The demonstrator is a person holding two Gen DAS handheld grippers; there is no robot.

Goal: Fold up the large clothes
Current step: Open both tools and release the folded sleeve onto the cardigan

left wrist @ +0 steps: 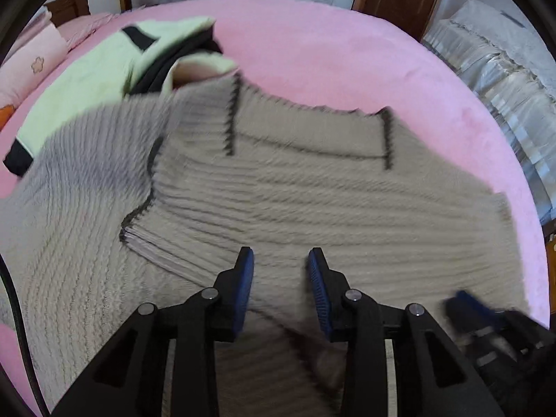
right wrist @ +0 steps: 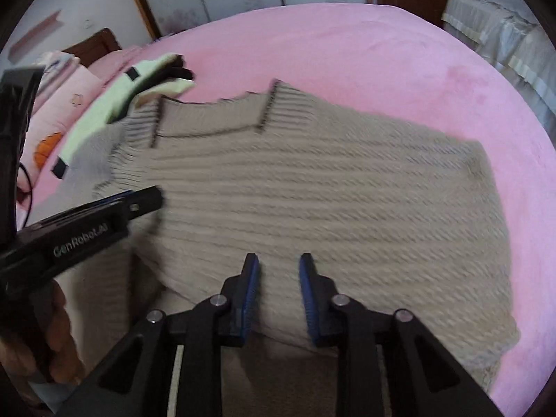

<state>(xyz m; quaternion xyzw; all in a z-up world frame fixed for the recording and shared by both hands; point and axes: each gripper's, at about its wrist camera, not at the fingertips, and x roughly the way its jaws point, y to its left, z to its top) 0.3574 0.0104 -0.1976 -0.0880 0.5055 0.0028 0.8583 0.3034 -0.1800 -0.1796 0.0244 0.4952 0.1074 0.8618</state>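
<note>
A large beige ribbed knit sweater [left wrist: 312, 194] with dark trim lies spread on the pink bed; it also shows in the right wrist view [right wrist: 330, 201]. Its near part is doubled over into a fold. My left gripper [left wrist: 280, 260] is open and empty, just above the sweater's near fold. My right gripper [right wrist: 279, 264] is open and empty, over the folded near edge. The left gripper shows from the side at the left of the right wrist view [right wrist: 139, 201]. The right gripper shows blurred at the lower right of the left wrist view [left wrist: 465, 302].
A light green garment with black trim [left wrist: 104, 69] lies at the sweater's far left, partly on it. The pink bed cover [left wrist: 330, 52] extends beyond. Pink pillows [right wrist: 62, 111] sit at the left. A grey covered piece of furniture [left wrist: 504, 69] stands right of the bed.
</note>
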